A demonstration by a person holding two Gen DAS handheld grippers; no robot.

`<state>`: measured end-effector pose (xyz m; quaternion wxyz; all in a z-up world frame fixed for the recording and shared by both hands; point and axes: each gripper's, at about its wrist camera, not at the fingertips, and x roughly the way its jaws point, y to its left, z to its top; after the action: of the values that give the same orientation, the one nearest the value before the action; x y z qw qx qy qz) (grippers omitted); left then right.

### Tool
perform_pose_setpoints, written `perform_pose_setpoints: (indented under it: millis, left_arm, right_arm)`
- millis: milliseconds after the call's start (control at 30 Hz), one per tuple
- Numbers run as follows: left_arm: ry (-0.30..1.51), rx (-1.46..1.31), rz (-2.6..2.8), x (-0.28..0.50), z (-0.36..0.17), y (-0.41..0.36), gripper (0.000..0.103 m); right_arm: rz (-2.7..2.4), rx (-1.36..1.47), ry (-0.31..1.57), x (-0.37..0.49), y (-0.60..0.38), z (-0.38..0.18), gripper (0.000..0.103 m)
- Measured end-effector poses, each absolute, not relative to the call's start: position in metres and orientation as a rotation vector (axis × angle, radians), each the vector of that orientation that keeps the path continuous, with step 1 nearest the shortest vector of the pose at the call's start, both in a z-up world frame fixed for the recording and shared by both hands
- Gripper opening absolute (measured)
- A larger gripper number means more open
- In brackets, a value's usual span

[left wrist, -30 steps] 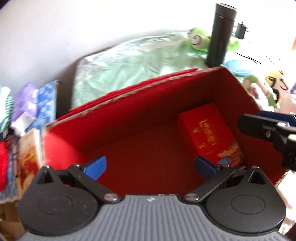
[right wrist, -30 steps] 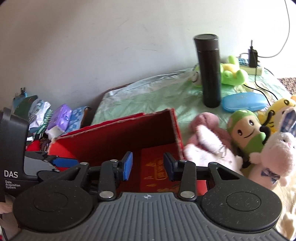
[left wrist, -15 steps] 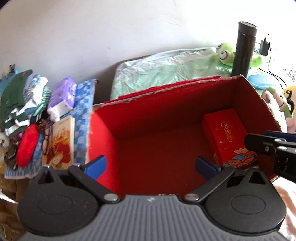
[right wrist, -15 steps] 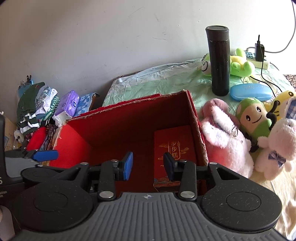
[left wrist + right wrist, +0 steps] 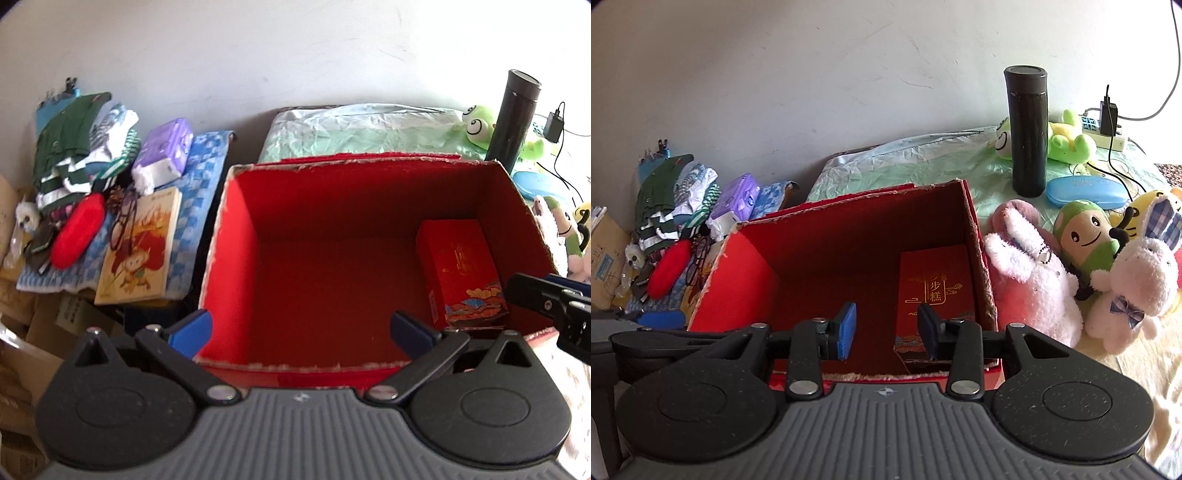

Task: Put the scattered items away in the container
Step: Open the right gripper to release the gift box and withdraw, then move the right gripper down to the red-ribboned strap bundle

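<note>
Red carton (image 5: 236,229) holds one red packet (image 5: 458,266) — left tool (image 5: 301,328) and right tool (image 5: 886,326) both gape, empty.

My left wrist camera looked steeply down from close above the near wall of the red box (image 5: 236,258), its wide-spread fingers (image 5: 190,328) framing the box floor. My right wrist camera sat just right of it, tilted less steeply, its fingers (image 5: 846,328) over the same near wall. Both views shared the red box (image 5: 746,273), the red packet (image 5: 458,266) inside it at the right (image 5: 934,280), the black flask (image 5: 513,118) on the far bed (image 5: 1028,129), and the clutter at far left. The right gripper (image 5: 546,299) showed at the left view's right edge.
</note>
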<state>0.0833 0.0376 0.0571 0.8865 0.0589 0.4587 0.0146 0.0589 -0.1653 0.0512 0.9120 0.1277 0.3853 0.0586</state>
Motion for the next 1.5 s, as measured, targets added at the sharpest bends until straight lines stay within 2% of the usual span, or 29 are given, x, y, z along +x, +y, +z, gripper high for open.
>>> perform_pose_setpoints:
  millis: [200,367,767,1500]
  left_arm:
    - [0.943,0.119,0.06,0.06,0.058,0.028,0.102]
    - [0.957,0.085,0.106,0.048,0.05,0.026,0.102]
    - [0.993,0.137,0.1,0.026,0.034,-0.002,0.102]
    - [1.056,0.172,0.073,0.016,0.008,-0.032,0.102]
  right_arm:
    - [0.161,0.25,0.773,0.047,-0.168,0.052,0.042]
    - [0.185,0.258,0.74,0.033,-0.172,0.05,0.05]
    - [0.184,0.301,0.701,0.005,-0.194,0.041,0.051]
    - [0.13,0.324,0.847,-0.004,-0.205,0.004,0.051]
